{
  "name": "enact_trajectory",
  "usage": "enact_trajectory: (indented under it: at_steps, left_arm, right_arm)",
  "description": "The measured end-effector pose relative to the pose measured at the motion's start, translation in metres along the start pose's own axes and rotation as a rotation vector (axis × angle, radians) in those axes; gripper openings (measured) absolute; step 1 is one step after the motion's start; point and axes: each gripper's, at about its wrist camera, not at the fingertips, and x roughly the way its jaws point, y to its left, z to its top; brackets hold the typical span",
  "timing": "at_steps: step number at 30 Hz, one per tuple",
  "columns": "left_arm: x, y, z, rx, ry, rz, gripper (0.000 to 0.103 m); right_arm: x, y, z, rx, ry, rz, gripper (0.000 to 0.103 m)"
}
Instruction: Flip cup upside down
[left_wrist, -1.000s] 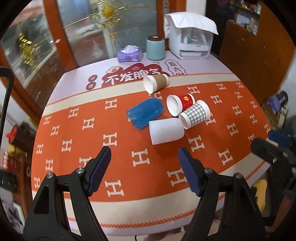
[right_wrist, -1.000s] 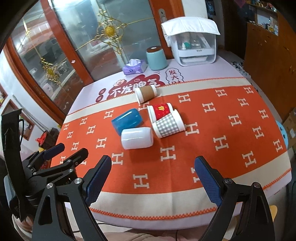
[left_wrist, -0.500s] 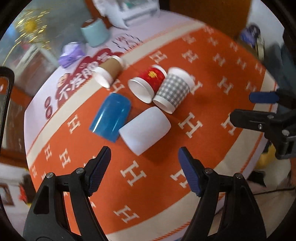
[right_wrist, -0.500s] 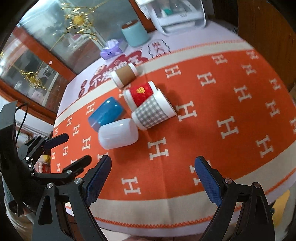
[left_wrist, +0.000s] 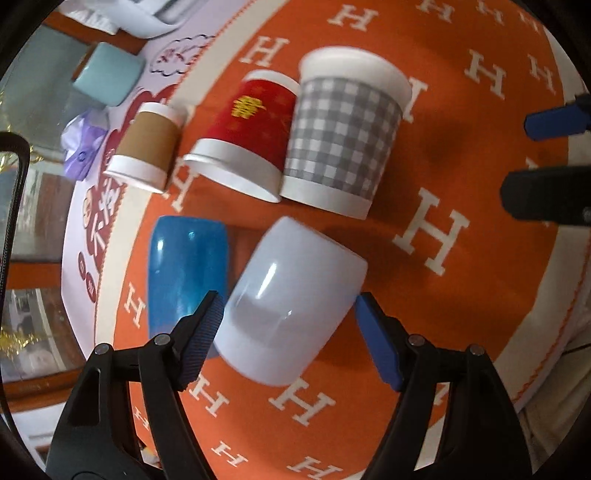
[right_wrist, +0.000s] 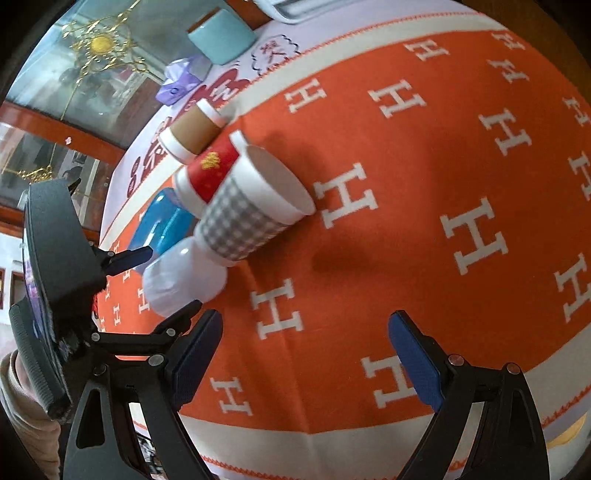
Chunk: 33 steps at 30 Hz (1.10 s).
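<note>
Left gripper (left_wrist: 288, 332) spread wide around toppled white cup (left_wrist: 291, 302), pads not touching, right gripper (right_wrist: 306, 358) released, hovering over orange tablecloth (right_wrist: 424, 166)

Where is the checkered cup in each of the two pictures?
Left wrist view: the checkered cup lies on its side, upper middle, right of the red cup.
Right wrist view: the checkered cup lies left of center, its mouth showing.
Shared landmark: the red cup right beside it.

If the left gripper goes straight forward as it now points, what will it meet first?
Most likely the white cup, lying on its side: the open left gripper already has it between its fingertips. The checked cup lies further behind it. Exact depth is unclear.
</note>
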Motion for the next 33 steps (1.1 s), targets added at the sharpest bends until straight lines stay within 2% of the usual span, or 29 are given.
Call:
enact_trajectory:
  at_steps: [5, 10, 15, 16, 18, 19, 20, 21, 23, 24, 25, 26, 28, 30, 31, 32, 33]
  left_arm:
    - [0.008, -0.007, 0.003, 0.055, -0.027, 0.044, 0.07]
    - [0.007, -0.005, 0.002, 0.038, -0.045, 0.047, 0.068]
    - [-0.003, 0.012, -0.003, -0.107, -0.004, -0.07, 0.061]
    - [-0.005, 0.016, -0.005, -0.145, 0.019, -0.088, 0.054]
    - [-0.023, 0.024, -0.008, -0.191, -0.013, -0.076, 0.007]
    - [-0.032, 0.03, -0.009, -0.224, 0.003, -0.13, 0.0]
    - [-0.038, 0.039, -0.011, -0.292, 0.027, -0.212, 0.0]
    - [-0.042, 0.044, -0.014, -0.336, 0.032, -0.236, 0.0]
    - [-0.043, 0.043, -0.019, -0.334, 0.04, -0.202, 0.0]
    - [-0.038, 0.042, -0.022, -0.341, 0.061, -0.215, 0.0]
    - [-0.034, 0.042, -0.023, -0.356, 0.078, -0.249, 0.0]
    - [-0.029, 0.044, -0.026, -0.384, 0.088, -0.313, 0.0]
    - [-0.024, 0.046, -0.026, -0.403, 0.083, -0.345, 0.0]
    - [-0.026, 0.049, -0.024, -0.416, 0.061, -0.353, 0.014]
    - [-0.026, 0.05, -0.022, -0.417, 0.056, -0.349, 0.041]
    - [-0.025, 0.051, -0.02, -0.414, 0.061, -0.336, 0.072]
    - [-0.024, 0.051, -0.019, -0.411, 0.056, -0.33, 0.079]
  right_arm:
    - [0.007, -0.009, 0.001, 0.009, 0.006, -0.002, 0.092]
    - [0.009, -0.012, 0.001, 0.026, 0.014, 0.011, 0.092]
    - [0.004, -0.007, -0.001, 0.015, 0.01, 0.011, 0.092]
    - [0.002, -0.006, -0.002, 0.018, 0.007, 0.015, 0.092]
    - [-0.001, -0.004, -0.002, 0.023, 0.004, 0.023, 0.092]
    - [-0.003, -0.002, -0.003, 0.02, 0.007, 0.033, 0.092]
    - [-0.004, 0.0, -0.004, 0.014, 0.009, 0.038, 0.092]
    - [-0.005, 0.002, -0.005, 0.005, 0.01, 0.039, 0.092]
    - [-0.009, 0.005, -0.008, -0.009, 0.005, 0.039, 0.092]
    - [-0.011, 0.005, -0.01, -0.009, 0.002, 0.048, 0.092]
    - [-0.014, 0.005, -0.011, -0.011, -0.003, 0.057, 0.092]
    - [-0.017, 0.005, -0.012, -0.015, -0.01, 0.055, 0.092]
    - [-0.023, 0.004, -0.015, -0.031, -0.034, 0.036, 0.092]
    - [-0.026, 0.0, -0.016, -0.03, -0.042, 0.038, 0.092]
    - [-0.026, -0.003, -0.016, -0.025, -0.041, 0.047, 0.092]
    - [-0.025, -0.005, -0.016, -0.022, -0.037, 0.051, 0.092]
    - [-0.024, -0.007, -0.016, -0.018, -0.033, 0.053, 0.092]
